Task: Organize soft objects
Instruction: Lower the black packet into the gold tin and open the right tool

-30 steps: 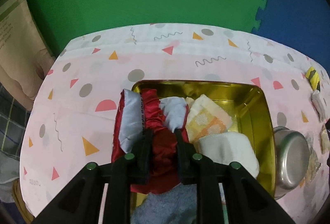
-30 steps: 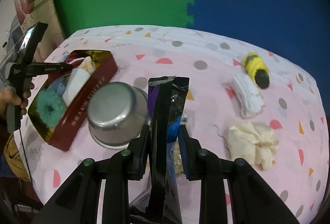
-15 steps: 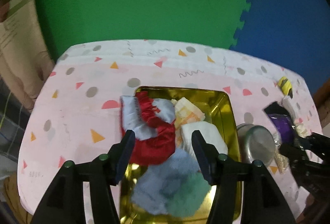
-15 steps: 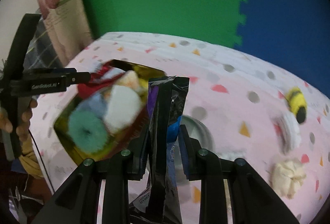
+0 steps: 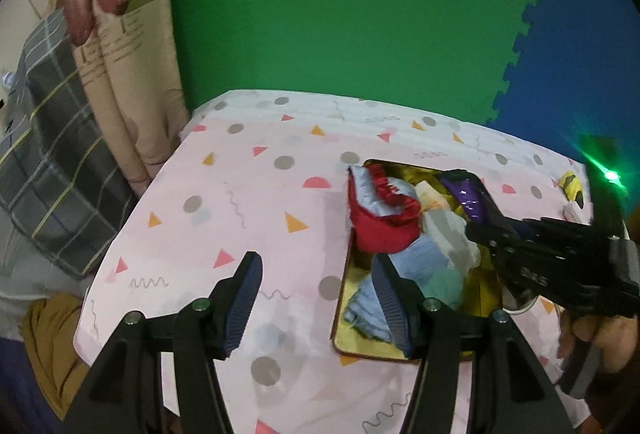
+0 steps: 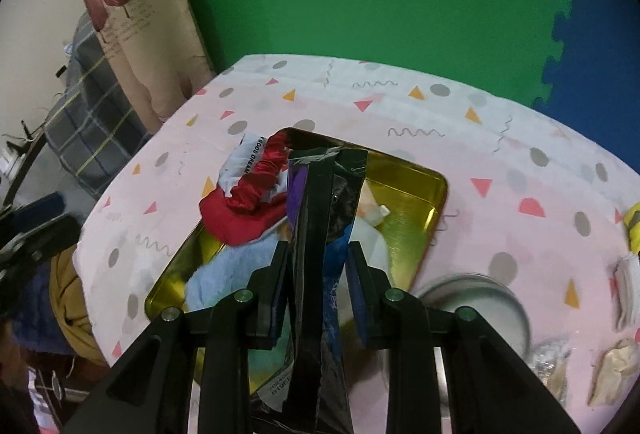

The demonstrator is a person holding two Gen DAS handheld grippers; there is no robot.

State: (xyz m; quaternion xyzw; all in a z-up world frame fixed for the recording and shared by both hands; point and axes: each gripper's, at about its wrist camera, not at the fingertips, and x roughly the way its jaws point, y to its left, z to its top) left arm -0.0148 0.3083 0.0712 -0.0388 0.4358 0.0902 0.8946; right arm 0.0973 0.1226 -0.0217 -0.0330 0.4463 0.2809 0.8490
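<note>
Since a second ago the left hand-held gripper has let go of the red cloth, now draped over the gold tin's rim, jaws spread wide above the desk, while the right hand-held gripper clamps a dark snack packet over the tin.

Green foam wall, blue panel beside it, patterned tablecloth, beige curtain

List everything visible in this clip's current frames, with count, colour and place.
tin: 1, gold inside, table centre
red cloth: 1, draped over tin's left rim
blue towel: 1, light blue, in tin
snack bag: 1, black and purple, over tin
metal pot: 1, silver, right of tin
bee toy: 1, yellow-black, table's right edge
tablecloth: 1, pink patterned
left hand-held gripper: open, empty
right hand-held gripper: shut on snack bag
</note>
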